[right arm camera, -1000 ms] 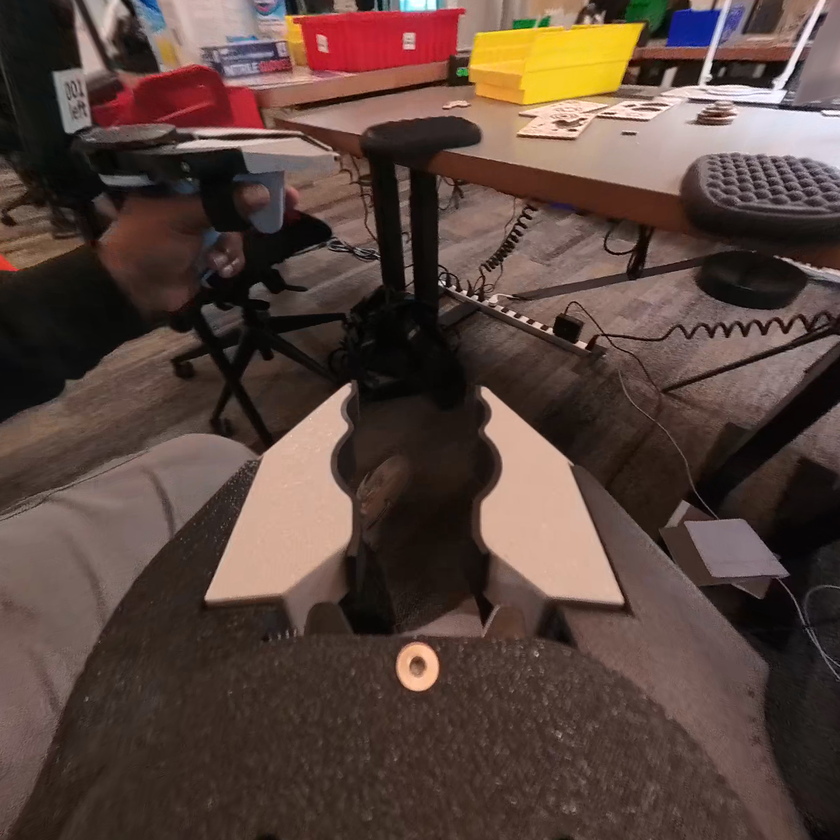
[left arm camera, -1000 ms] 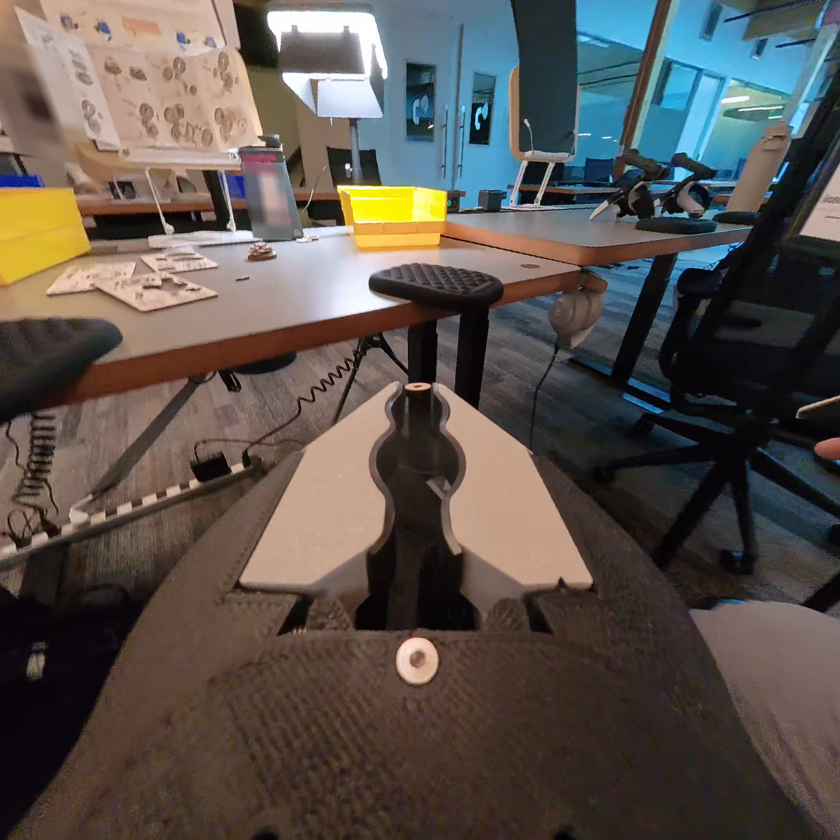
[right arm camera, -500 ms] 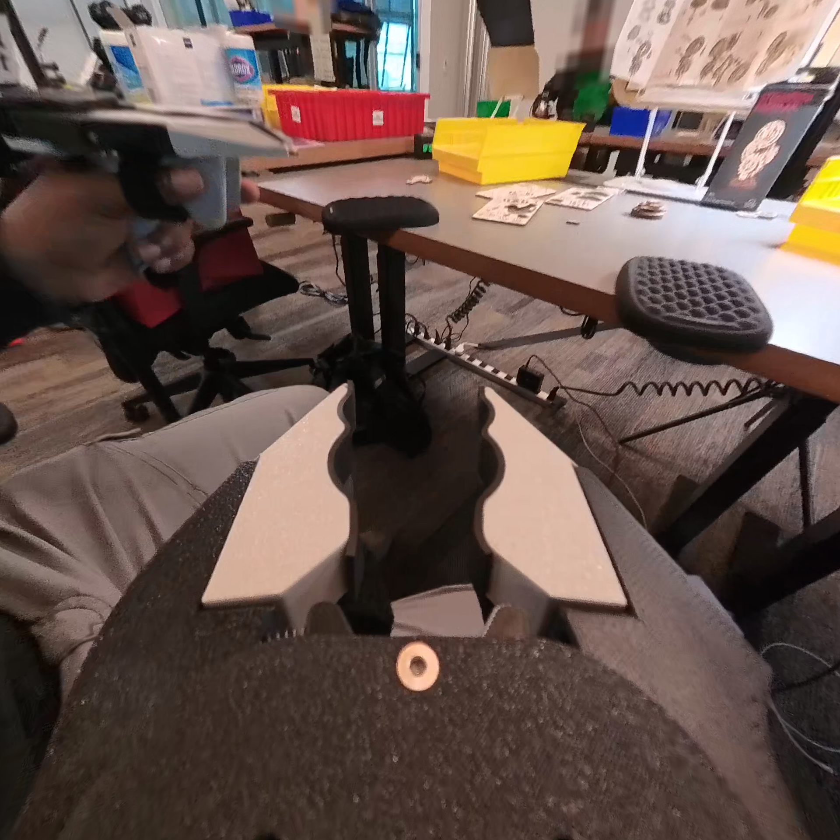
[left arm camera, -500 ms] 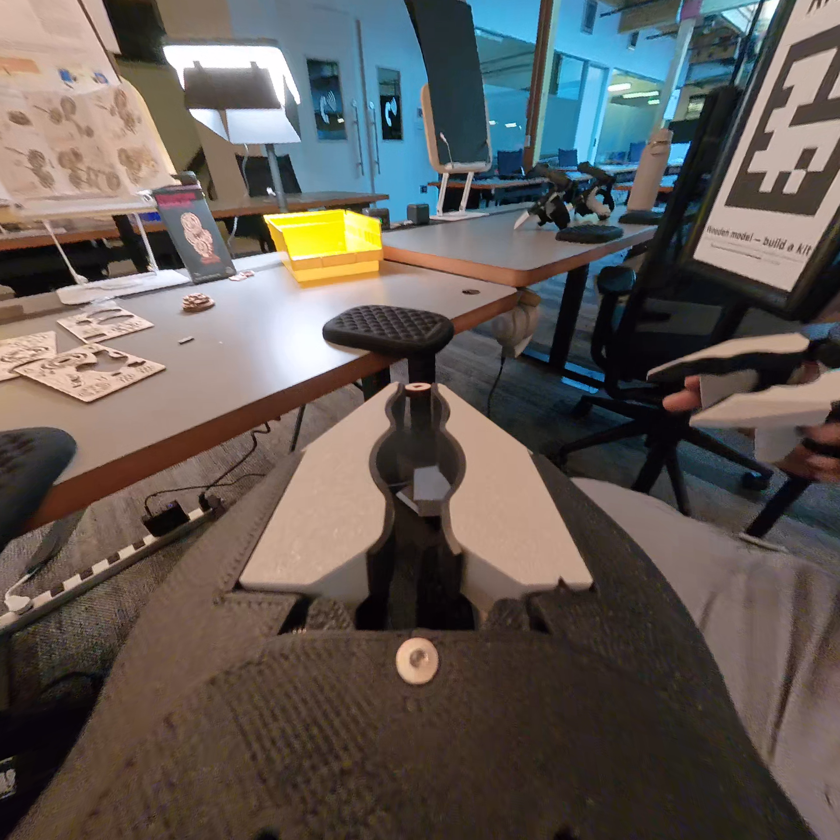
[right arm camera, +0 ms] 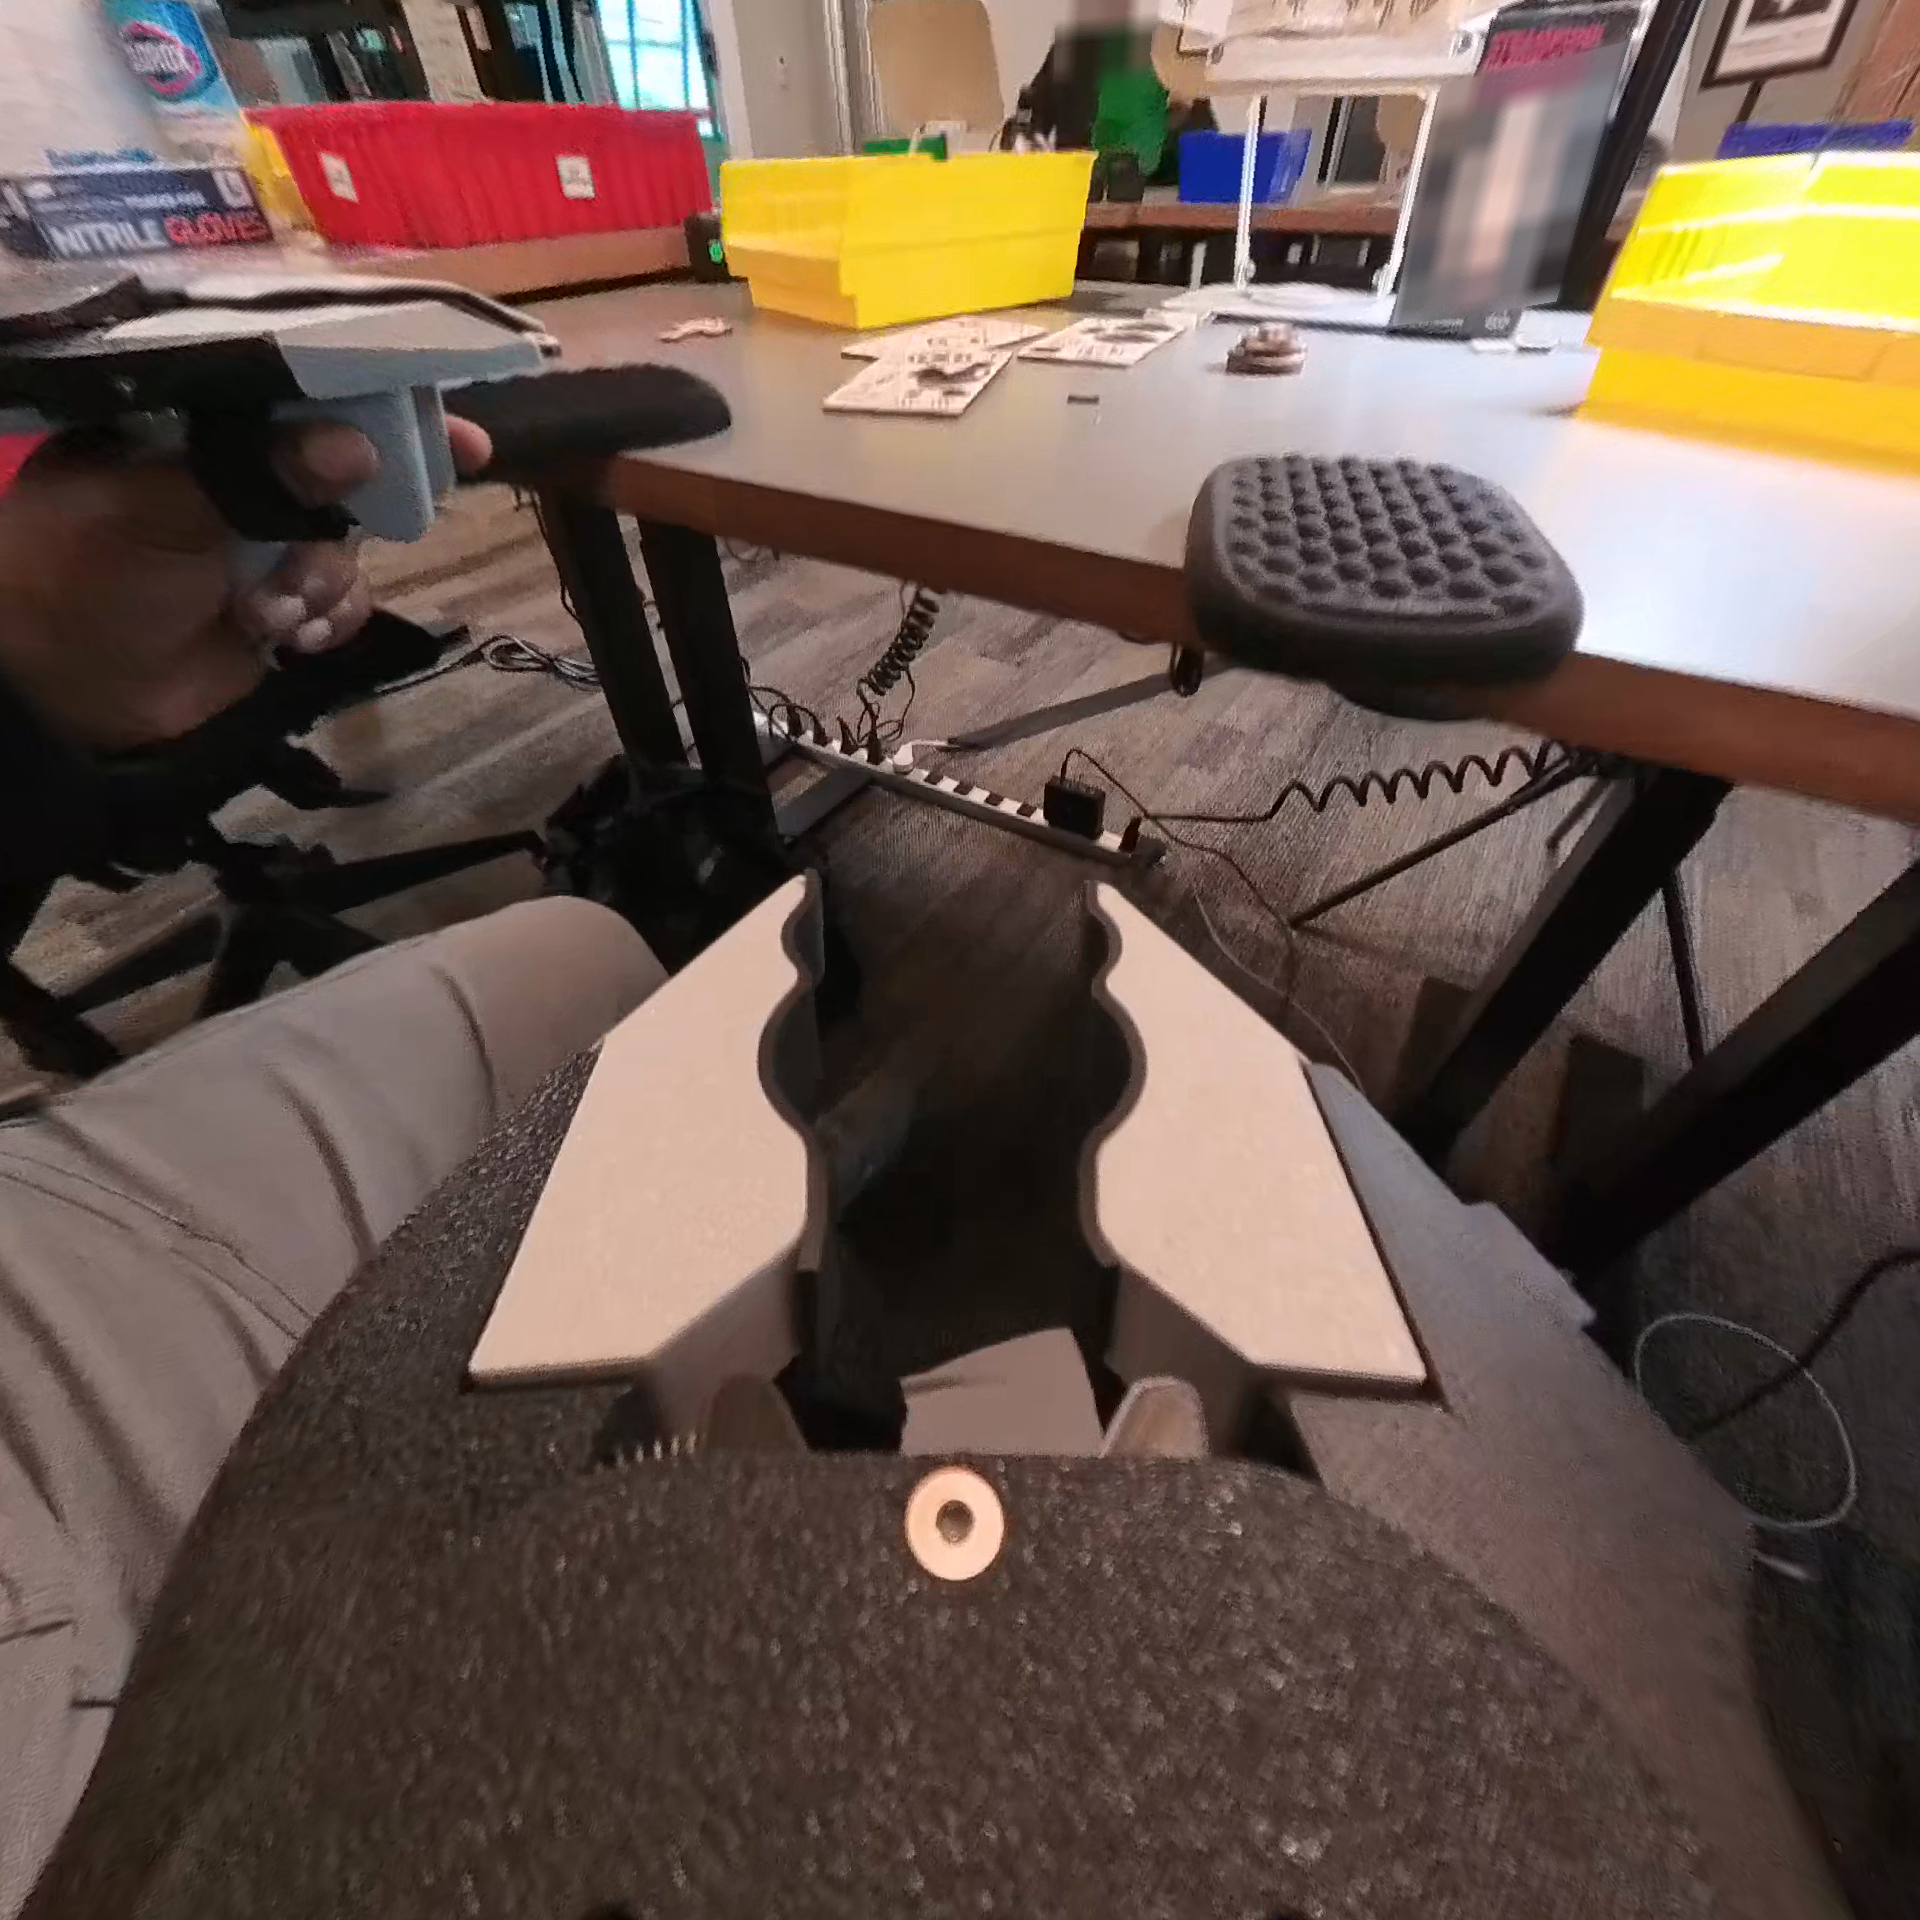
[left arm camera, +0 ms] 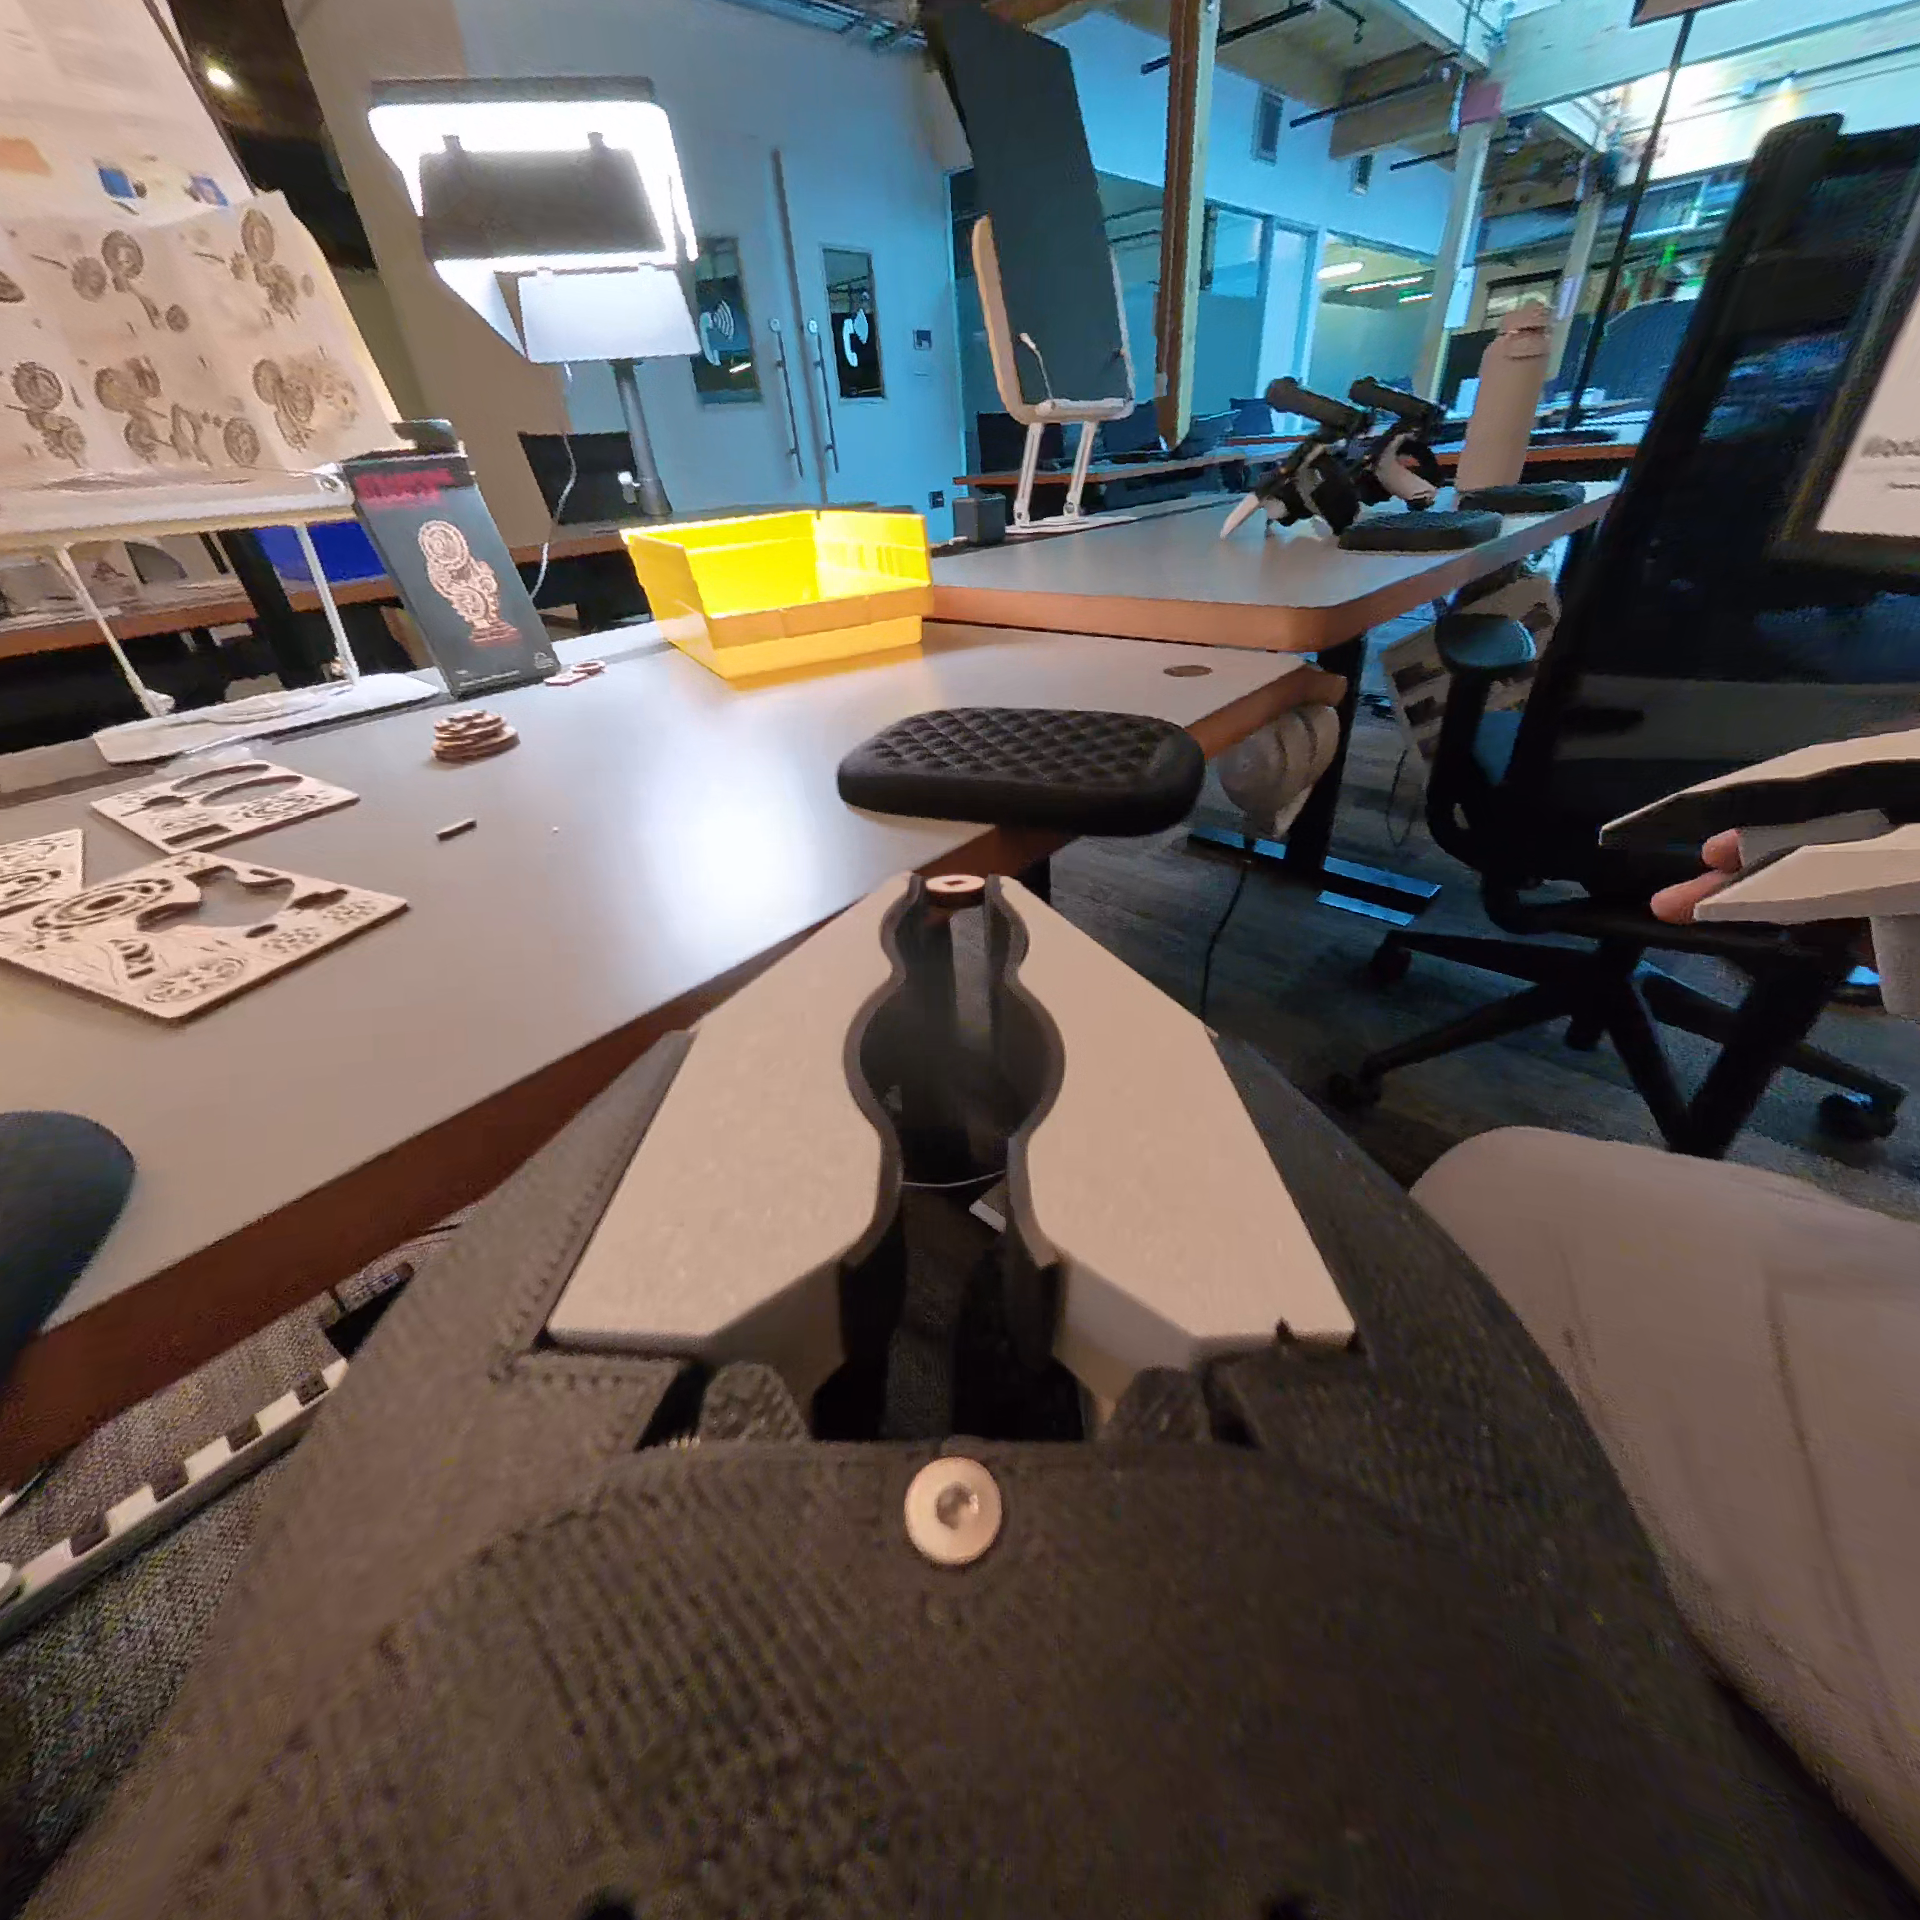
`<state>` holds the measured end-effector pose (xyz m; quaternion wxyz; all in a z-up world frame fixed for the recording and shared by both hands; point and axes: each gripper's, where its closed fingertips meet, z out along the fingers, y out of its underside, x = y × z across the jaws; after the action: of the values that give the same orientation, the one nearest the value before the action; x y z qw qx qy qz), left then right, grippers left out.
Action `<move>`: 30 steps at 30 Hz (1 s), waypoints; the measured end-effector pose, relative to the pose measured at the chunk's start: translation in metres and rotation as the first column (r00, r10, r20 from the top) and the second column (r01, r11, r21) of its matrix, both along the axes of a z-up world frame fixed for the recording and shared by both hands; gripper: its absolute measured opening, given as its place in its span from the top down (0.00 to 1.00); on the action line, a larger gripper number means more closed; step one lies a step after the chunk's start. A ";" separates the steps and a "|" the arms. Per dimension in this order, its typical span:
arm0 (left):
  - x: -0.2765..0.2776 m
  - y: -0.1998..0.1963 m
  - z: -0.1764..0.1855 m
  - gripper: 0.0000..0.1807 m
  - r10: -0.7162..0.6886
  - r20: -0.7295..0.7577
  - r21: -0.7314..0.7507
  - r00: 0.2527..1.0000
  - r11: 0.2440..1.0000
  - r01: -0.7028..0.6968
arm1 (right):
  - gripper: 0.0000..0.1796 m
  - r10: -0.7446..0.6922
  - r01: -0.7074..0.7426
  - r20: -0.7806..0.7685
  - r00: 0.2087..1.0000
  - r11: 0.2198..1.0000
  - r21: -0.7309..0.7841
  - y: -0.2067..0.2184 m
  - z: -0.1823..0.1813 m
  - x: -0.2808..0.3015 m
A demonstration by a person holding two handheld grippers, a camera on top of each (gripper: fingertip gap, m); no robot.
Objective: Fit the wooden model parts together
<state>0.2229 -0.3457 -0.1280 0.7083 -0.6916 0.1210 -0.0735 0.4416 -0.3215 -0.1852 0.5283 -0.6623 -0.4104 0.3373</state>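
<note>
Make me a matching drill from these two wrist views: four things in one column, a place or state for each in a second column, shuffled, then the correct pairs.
Things
1. left hand-held gripper
2. right hand-held gripper
3. stack of wooden discs
4. power strip

Places or states
A. lying on the floor under the table
B. open and empty
C. shut on a small wooden ring
D. sitting on the table near a yellow bin

Pairs: 1-C, 2-B, 3-D, 4-A
</note>
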 end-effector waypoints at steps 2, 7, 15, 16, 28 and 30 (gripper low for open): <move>-0.007 0.011 0.008 0.95 0.021 0.014 -0.005 1.000 1.000 -0.021 | 0.73 -0.004 0.006 -0.029 1.000 0.999 0.039 0.008 0.018 -0.012; -0.011 0.032 0.032 0.95 0.039 0.023 0.030 0.999 0.999 -0.040 | 0.73 -0.016 0.020 -0.058 0.998 0.997 0.071 0.012 0.036 -0.022; -0.007 0.049 0.031 0.95 0.032 -0.001 0.015 0.999 0.999 -0.032 | 0.74 -0.045 0.048 -0.060 0.997 0.998 0.050 0.024 0.033 -0.005; -0.008 0.049 0.029 0.95 0.028 -0.001 0.012 1.000 1.000 -0.028 | 0.74 -0.051 0.053 -0.055 0.997 0.997 0.049 0.026 0.029 -0.005; -0.100 0.063 0.022 0.95 -0.024 0.064 -0.048 0.998 0.998 0.027 | 0.71 -0.185 0.185 -0.019 0.983 0.983 0.003 0.108 0.029 -0.054; -0.115 0.058 0.031 0.95 0.021 0.090 -0.080 0.996 0.997 -0.014 | 0.71 -0.198 0.198 -0.055 0.979 0.980 -0.007 0.119 0.045 -0.065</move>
<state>0.1076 -0.2875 -0.0967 0.6857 -0.7160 0.0797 -0.1033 0.3769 -0.2026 -0.1403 0.5700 -0.6906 -0.3276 0.3014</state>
